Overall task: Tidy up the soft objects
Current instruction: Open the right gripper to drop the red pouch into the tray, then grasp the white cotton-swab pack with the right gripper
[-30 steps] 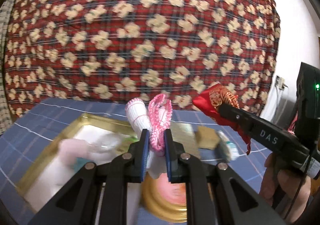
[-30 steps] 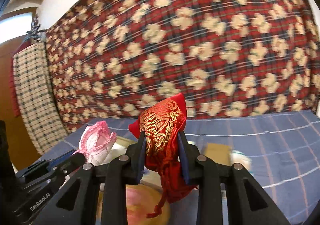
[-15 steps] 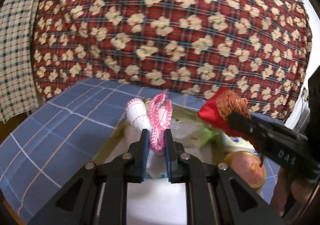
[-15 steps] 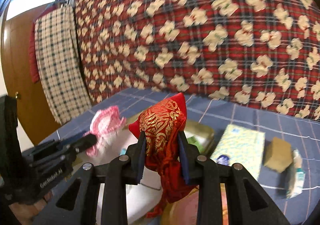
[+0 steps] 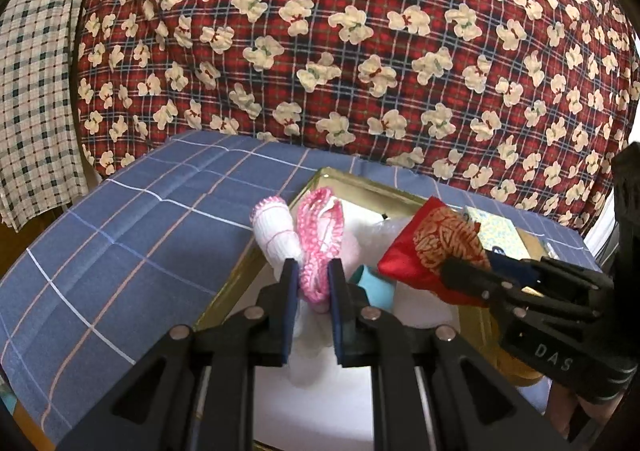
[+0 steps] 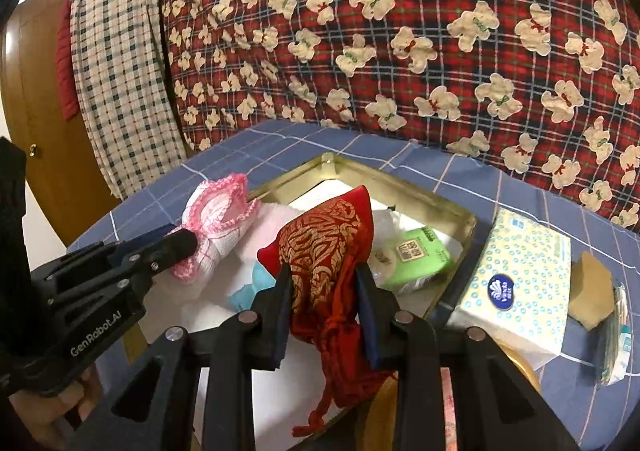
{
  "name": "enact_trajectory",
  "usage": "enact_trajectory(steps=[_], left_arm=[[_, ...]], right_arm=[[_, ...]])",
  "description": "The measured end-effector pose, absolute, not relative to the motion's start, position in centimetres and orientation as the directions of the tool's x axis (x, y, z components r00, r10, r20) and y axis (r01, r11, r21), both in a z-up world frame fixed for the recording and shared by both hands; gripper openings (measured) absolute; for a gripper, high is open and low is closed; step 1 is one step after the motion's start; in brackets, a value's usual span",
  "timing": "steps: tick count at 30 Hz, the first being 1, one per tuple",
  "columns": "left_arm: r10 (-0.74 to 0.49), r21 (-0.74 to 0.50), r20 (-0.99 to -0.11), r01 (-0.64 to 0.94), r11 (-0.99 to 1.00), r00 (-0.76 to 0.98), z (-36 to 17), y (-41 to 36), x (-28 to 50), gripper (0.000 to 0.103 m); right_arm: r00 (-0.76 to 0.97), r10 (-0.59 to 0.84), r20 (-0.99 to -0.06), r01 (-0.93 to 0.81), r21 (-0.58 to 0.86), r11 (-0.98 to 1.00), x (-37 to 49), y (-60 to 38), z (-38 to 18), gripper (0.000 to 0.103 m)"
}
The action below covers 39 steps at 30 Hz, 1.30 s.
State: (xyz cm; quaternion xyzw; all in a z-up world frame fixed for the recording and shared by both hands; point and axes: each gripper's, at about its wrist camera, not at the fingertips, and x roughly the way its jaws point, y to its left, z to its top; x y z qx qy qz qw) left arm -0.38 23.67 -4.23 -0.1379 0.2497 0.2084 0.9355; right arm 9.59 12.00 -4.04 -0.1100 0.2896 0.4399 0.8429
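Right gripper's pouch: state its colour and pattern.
The pouch is red with a gold ornamental pattern, clearest in the right wrist view.

Red-and-gold pouch [image 6: 324,251], pink-and-white knit [image 5: 320,243], blue checked cloth [image 5: 140,231].

A lived-in home: behind the counter's blue checked cloth [image 6: 280,149] hangs a teddy-bear plaid quilt [image 6: 400,43]; left of it, a checked towel [image 6: 120,91] by a wooden door [image 6: 44,155].

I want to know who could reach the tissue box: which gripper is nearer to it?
Right. The right gripper, shut on the red pouch, is beside the tissue box; the left gripper is farther away.
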Motion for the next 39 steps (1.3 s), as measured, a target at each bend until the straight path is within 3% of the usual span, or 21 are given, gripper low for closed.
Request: enact_trajectory(steps=[9,13,16,17,23,29,35,39], left_arm=[[0.319,-0.147,-0.528,-0.454,0.879,0.787,-4.3,23.4,-0.4,0.013],[0.334,-0.146,-0.522,-0.469,0.871,0.785,-4.1,23.3,-0.8,0.026],[0.368,-0.125,-0.509,-0.49,0.863,0.778,-3.7,23.0,-1.2,0.055],[0.377,-0.124,-0.501,-0.496,0.859,0.779,-3.5,22.9,-1.4,0.06],[0.395,-0.118,-0.477,-0.502,0.857,0.786,-2.7,22.1,-1.6,0.073],[0.358,-0.099,-0.475,-0.452,0.886,0.804,-2.3,19.5,-0.2,0.078],[0.283,-0.087,-0.464,-0.361,0.929,0.839,-1.7,15.4,1.7,0.088],[0.236,-0.061,-0.465,-0.296,0.953,0.854,-1.2,12.3,3.5,0.09]], right_arm=[[0.427,0.695,-0.578,-0.829,0.056,0.557,8.6,12.3,-4.0,0.032],[0.419,0.71,-0.566,-0.841,0.053,0.539,8.2,12.2,-3.9,0.05],[0.433,0.718,-0.545,-0.839,0.047,0.542,7.8,11.8,-3.6,0.056],[0.438,0.72,-0.539,-0.837,0.047,0.545,7.8,11.7,-3.5,0.057],[0.484,0.731,-0.48,-0.811,0.066,0.581,8.0,9.4,-2.4,0.059],[0.577,0.69,-0.438,-0.739,0.081,0.669,9.8,5.3,-2.0,0.06],[0.666,0.598,-0.446,-0.615,0.126,0.779,13.4,-0.5,-2.8,0.061],[0.753,0.455,-0.476,-0.454,0.125,0.882,16.3,-5.4,-3.4,0.061]])
